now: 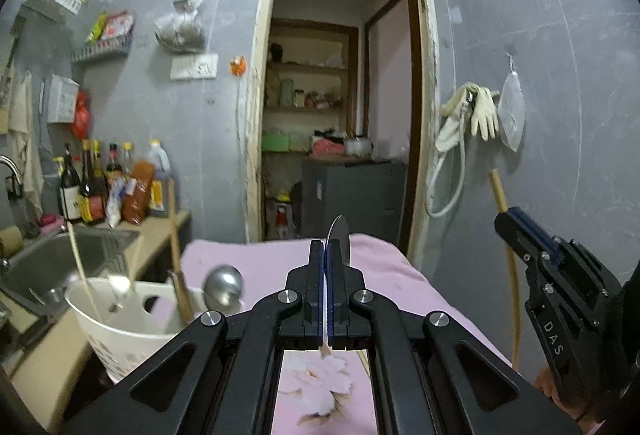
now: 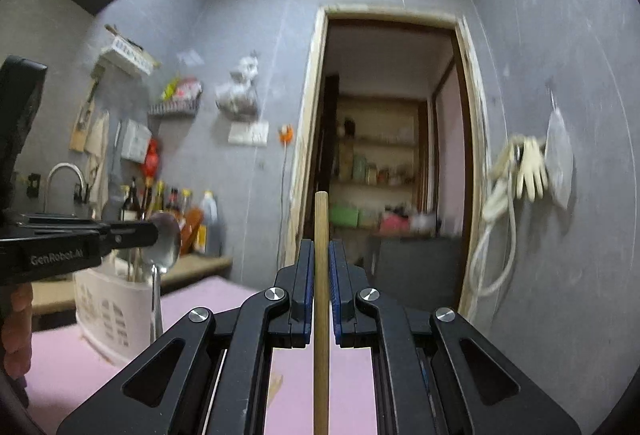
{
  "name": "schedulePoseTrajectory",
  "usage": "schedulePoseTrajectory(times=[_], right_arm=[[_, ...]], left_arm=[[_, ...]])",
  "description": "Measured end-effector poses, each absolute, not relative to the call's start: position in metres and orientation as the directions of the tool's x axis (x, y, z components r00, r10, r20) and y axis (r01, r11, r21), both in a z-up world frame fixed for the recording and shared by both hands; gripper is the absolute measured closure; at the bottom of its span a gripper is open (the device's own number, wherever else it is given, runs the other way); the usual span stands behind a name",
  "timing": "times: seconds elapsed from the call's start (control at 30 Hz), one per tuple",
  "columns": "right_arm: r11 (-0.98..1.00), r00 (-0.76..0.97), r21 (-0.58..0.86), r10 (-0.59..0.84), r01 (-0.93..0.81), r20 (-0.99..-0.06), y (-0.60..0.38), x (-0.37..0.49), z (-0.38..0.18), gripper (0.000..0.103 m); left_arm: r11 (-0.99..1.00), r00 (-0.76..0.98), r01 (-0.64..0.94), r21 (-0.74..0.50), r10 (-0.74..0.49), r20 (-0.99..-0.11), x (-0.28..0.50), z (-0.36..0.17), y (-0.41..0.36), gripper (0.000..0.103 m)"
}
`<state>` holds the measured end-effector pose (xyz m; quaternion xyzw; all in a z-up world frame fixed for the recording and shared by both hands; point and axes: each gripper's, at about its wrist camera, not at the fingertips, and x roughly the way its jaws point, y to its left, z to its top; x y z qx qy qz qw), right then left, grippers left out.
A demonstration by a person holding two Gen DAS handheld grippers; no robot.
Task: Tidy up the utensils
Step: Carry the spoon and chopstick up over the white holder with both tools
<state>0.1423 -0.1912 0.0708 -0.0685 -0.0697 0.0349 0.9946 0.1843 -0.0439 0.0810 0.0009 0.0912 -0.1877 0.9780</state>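
Over the pink-covered table (image 1: pixel 256 263), in a grey-walled kitchen with an open doorway (image 1: pixel 340 95), the left tool (image 1: pixel 325 255) is clamped on a metal spoon (image 1: pixel 339 239); the right tool (image 2: pixel 321 255) grips a wooden stick (image 2: pixel 321 219), perhaps a chopstick; a white utensil holder (image 1: pixel 120 331) stands left, beside the sink (image 1: pixel 52 259).

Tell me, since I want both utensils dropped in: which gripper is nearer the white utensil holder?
Left. The left gripper with its metal spoon hangs right above the white utensil holder; the right gripper, gripping a wooden stick, is across the pink cloth.
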Motion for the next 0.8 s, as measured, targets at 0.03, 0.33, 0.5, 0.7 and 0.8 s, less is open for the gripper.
schedulePoseTrajectory(times=[0.03,0.33,0.5,0.7,0.8], right_arm=[[0.987,0.984,-0.15,0.084,-0.06,0.159,-0.189,0.139,0.073,0.098],[0.98,0.932,-0.152,0.169,-0.125,0.321,-0.151,0.147,0.111,0.098],[0.973,0.901,-0.123,0.229,-0.197,0.369,-0.122,0.16,0.131,0.098],[0.93,0.861,-0.048,0.357,-0.365,0.363,-0.088,0.189,0.154,0.098],[0.882,0.825,0.016,0.434,-0.471,0.363,-0.077,0.202,0.162,0.098]], left_arm=[[0.932,0.917,0.361,-0.028,-0.36,-0.169,0.182,0.085,-0.04,0.103],[0.967,0.964,0.253,0.032,-0.249,-0.088,0.175,0.123,0.006,0.103],[0.985,0.987,0.159,0.06,-0.157,-0.038,0.173,0.14,0.043,0.103],[0.997,0.998,0.065,0.034,-0.065,0.0,0.178,0.152,0.094,0.103],[1.0,1.0,0.017,0.007,-0.017,0.01,0.187,0.153,0.122,0.103]])
